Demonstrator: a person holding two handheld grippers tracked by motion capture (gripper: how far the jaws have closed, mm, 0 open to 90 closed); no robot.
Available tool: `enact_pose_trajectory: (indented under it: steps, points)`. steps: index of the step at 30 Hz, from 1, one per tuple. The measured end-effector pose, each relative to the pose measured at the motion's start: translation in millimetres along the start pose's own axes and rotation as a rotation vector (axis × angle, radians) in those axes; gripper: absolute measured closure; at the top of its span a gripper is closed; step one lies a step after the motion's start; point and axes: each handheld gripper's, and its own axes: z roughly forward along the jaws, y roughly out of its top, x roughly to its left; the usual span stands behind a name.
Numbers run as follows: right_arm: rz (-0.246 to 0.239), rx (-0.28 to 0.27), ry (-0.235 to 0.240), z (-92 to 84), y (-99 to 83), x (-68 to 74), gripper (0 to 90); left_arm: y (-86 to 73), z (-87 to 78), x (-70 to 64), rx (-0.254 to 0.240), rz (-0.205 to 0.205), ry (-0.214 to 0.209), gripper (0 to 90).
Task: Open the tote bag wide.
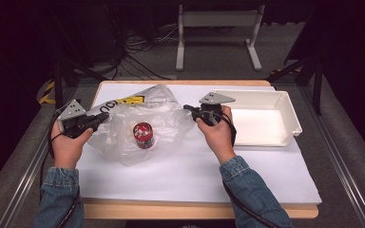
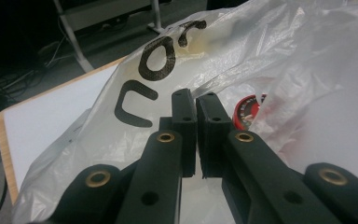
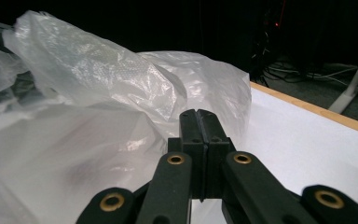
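Observation:
A clear plastic bag (image 1: 159, 107) with black lettering lies spread on the white table (image 1: 195, 173), and a red can (image 1: 143, 135) stands inside it. My left gripper (image 1: 103, 117) is shut on the bag's left edge. In the left gripper view a strip of the bag (image 2: 284, 51) runs out from between the gripper's (image 2: 196, 100) tips, with the can (image 2: 247, 108) just behind. My right gripper (image 1: 187, 108) is at the bag's right edge. In the right gripper view this gripper (image 3: 199, 114) has its jaws pressed together against the bag's film (image 3: 98, 79).
An empty white tray (image 1: 292, 114) sits on the table's right side, just beyond my right hand. A white stand's legs (image 1: 216, 21) and cables are on the floor behind the table. Bare white table surface lies in front of the bag.

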Motion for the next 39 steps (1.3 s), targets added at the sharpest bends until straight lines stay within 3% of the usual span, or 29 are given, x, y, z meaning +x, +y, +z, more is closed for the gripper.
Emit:
enact_pose_trajectory:
  steps: [14, 17, 23, 27, 30, 31, 32, 33, 34, 35, 38, 39]
  points:
    - [-0.020, 0.119, -0.108, 39.5, -14.2, -2.1, 90.0, -21.4, 22.6, 18.3, 0.057, -0.045, -0.008, 86.5]
    - [0.007, 0.152, -0.128, 46.8, -21.7, -6.7, 90.0, -26.1, 26.3, 20.2, 0.077, -0.060, -0.008, 86.1]
    - [0.001, 0.153, -0.114, 48.8, -24.7, -3.7, 90.0, -28.9, 30.8, 19.4, 0.092, -0.054, -0.013, 86.3]
    - [0.013, 0.109, -0.091, 39.4, -17.4, -3.7, 89.7, -28.0, 29.8, 18.5, 0.080, -0.057, -0.024, 86.3]
    - [0.038, 0.066, -0.080, 25.7, -7.3, -5.8, 75.7, -27.0, 28.8, 17.7, 0.080, -0.058, -0.027, 86.3]
    - [0.038, 0.066, -0.080, 25.7, -7.3, -5.8, 75.7, -26.7, 28.7, 17.7, 0.079, -0.055, -0.027, 86.3]
    - [0.054, 0.036, -0.060, 17.8, -2.4, -6.2, 67.8, -26.0, 28.3, 17.2, 0.077, -0.052, -0.026, 86.3]
    - [0.054, 0.036, -0.060, 17.8, -2.4, -6.2, 67.8, -26.0, 28.3, 17.2, 0.077, -0.052, -0.026, 86.3]
    - [0.064, 0.009, -0.034, 10.8, 2.4, -5.7, 58.7, -25.6, 28.0, 17.0, 0.079, -0.053, -0.029, 86.3]
    - [0.064, 0.009, -0.034, 10.8, 2.4, -5.7, 58.7, -25.2, 28.1, 16.8, 0.075, -0.053, -0.029, 86.3]
    - [0.059, -0.019, 0.029, 3.4, 11.1, -0.8, 41.8, -23.7, 28.1, 15.7, 0.073, -0.049, -0.031, 86.2]
    - [0.059, -0.019, 0.029, 3.4, 11.1, -0.8, 41.8, -23.2, 28.0, 14.9, 0.073, -0.052, -0.032, 86.2]
